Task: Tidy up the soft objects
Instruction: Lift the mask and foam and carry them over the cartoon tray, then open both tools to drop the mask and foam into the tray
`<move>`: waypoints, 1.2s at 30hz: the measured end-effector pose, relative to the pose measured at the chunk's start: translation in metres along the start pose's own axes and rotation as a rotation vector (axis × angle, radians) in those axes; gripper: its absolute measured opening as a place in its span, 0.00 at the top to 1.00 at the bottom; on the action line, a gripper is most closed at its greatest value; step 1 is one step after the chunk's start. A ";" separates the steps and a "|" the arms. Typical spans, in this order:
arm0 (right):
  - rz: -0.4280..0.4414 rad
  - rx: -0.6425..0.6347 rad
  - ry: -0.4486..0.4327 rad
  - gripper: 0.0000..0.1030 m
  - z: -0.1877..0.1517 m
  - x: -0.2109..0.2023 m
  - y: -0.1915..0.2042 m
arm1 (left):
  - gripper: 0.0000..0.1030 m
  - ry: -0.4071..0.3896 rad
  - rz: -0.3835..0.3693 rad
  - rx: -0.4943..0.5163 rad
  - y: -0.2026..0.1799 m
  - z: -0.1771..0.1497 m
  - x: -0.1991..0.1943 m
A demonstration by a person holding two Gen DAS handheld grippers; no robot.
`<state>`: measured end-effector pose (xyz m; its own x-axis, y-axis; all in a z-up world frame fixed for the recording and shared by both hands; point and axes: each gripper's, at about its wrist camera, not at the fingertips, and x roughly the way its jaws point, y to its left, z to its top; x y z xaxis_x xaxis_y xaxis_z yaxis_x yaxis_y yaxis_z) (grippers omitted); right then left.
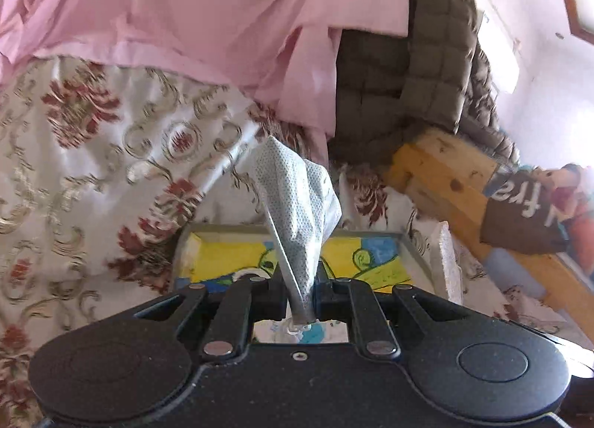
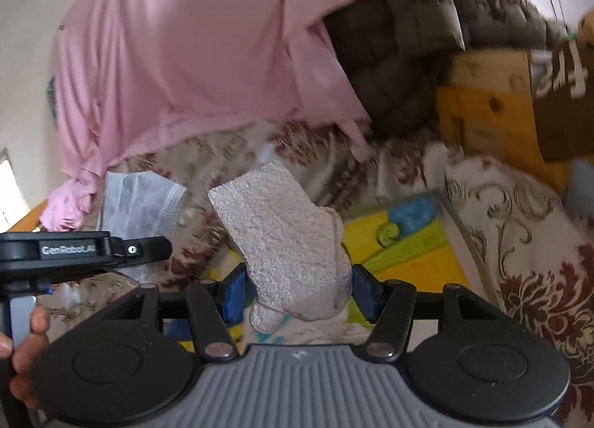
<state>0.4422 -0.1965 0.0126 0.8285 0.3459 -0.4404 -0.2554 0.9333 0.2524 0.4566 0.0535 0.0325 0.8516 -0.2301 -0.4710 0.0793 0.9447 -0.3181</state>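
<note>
1. Above the floral bedspread, your left hand-held gripper pinches a dimpled pale-blue cloth.
2. Your right hand-held gripper clamps a nubbly pinkish sock.
3. Its neighbour reads "GenRobot.AI".

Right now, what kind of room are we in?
Probably a bedroom: a floral bedspread covers a bed, a pink sheet and a brown quilted blanket are piled at its far side, and a wooden bed frame edges it.
</note>
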 end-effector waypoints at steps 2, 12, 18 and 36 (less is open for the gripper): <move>-0.014 -0.003 0.022 0.39 -0.001 0.010 -0.005 | 0.87 0.038 0.005 0.006 -0.003 -0.004 0.020; -0.078 -0.018 0.142 0.39 -0.012 0.032 -0.021 | 0.87 0.267 0.059 0.042 -0.011 -0.035 0.083; -0.100 0.001 0.174 0.39 -0.018 0.036 -0.029 | 0.87 0.326 0.042 -0.037 0.000 -0.040 0.087; -0.108 -0.010 0.256 0.33 -0.028 0.040 -0.026 | 0.61 0.394 0.093 -0.024 0.000 -0.045 0.083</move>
<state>0.4681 -0.2047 -0.0353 0.6987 0.2563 -0.6679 -0.1786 0.9666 0.1840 0.5039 0.0234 -0.0440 0.5904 -0.2199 -0.7766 -0.0047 0.9612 -0.2757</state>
